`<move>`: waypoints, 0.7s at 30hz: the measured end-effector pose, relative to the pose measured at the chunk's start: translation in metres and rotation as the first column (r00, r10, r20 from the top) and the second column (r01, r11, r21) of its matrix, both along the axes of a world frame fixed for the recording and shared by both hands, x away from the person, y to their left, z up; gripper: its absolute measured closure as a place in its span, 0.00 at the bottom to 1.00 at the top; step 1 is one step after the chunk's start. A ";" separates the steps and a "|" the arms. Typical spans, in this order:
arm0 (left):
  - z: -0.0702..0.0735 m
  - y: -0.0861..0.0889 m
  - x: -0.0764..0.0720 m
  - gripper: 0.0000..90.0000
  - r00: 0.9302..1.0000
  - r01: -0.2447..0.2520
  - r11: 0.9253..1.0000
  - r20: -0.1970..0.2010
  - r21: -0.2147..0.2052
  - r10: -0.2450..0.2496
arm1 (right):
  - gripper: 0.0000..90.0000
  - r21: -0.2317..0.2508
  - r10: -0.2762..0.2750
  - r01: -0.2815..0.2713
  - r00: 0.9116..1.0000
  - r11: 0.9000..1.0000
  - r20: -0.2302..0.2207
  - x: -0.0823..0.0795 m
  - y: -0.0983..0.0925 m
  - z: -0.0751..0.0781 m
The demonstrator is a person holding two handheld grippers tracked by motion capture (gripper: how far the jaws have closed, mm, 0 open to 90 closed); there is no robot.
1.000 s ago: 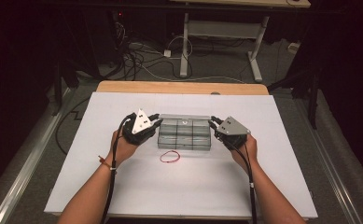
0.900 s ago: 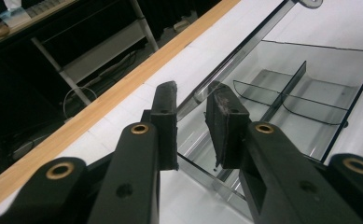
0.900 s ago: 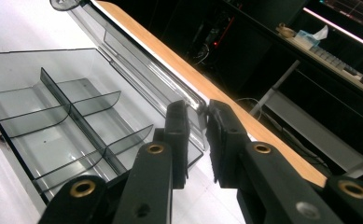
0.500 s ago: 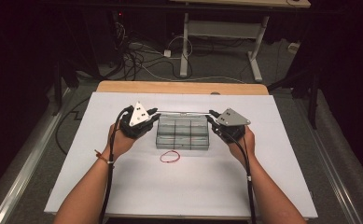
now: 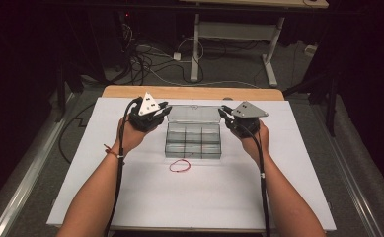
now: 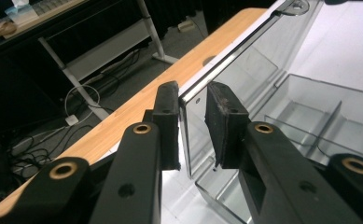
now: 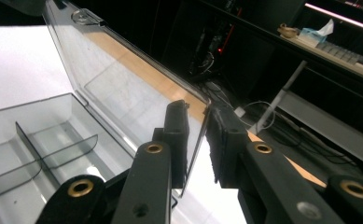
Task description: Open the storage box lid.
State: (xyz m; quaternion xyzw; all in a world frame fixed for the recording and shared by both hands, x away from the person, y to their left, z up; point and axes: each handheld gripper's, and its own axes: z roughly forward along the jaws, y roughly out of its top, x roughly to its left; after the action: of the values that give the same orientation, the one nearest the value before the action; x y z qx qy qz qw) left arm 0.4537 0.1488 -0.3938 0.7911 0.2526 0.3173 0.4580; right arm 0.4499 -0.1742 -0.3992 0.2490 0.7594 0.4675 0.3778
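In the high view, a clear plastic compartment box (image 5: 193, 141) is seen on the white table top (image 5: 130, 197), with its lid (image 5: 194, 113) raised upright along the box's far edge. The left gripper (image 5: 164, 112) is held at the lid's left end and the right gripper (image 5: 225, 113) at its right end, each carried in a hand. A red rubber band (image 5: 180, 166) lies flat on the white surface just in front of the box's near wall, apart from it. A wooden strip (image 5: 189, 92) runs beyond the box along the table's far edge.

In the left gripper view, the lid's edge (image 6: 184, 126) is seen standing between the two black jaws; a narrow gap remains, and the lid does not look firmly pinched. Empty divided compartments (image 6: 319, 126) are seen to the right of the lid.

In the right gripper view, the lid's corner (image 7: 202, 121) is set between the jaws, which are narrowly parted around it. The box's dividers (image 7: 39, 149) are seen to the left of the lid.
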 end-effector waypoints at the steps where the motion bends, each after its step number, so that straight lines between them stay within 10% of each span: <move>1: 0.000 0.000 0.002 0.80 1.000 -0.004 1.000 -0.002 -0.004 0.004 | 0.87 0.009 -0.003 0.003 1.000 1.000 -0.003 0.002 0.000 0.000; 9: -0.004 -0.001 0.013 0.80 0.999 -0.026 0.999 0.023 -0.019 0.027 | 0.86 0.011 -0.036 0.036 0.998 0.999 0.046 0.014 0.003 -0.007; 21: -0.031 -0.006 0.035 0.77 0.997 -0.069 0.996 -0.049 -0.052 0.067 | 0.85 0.136 -0.063 0.068 0.997 0.988 -0.040 0.034 0.003 -0.021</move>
State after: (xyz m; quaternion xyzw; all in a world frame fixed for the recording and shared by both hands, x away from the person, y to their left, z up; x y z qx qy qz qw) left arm 0.4891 0.1430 -0.4243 0.7766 0.2985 0.3070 0.4620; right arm 0.4841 -0.1717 -0.4202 0.3075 0.7234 0.5016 0.3614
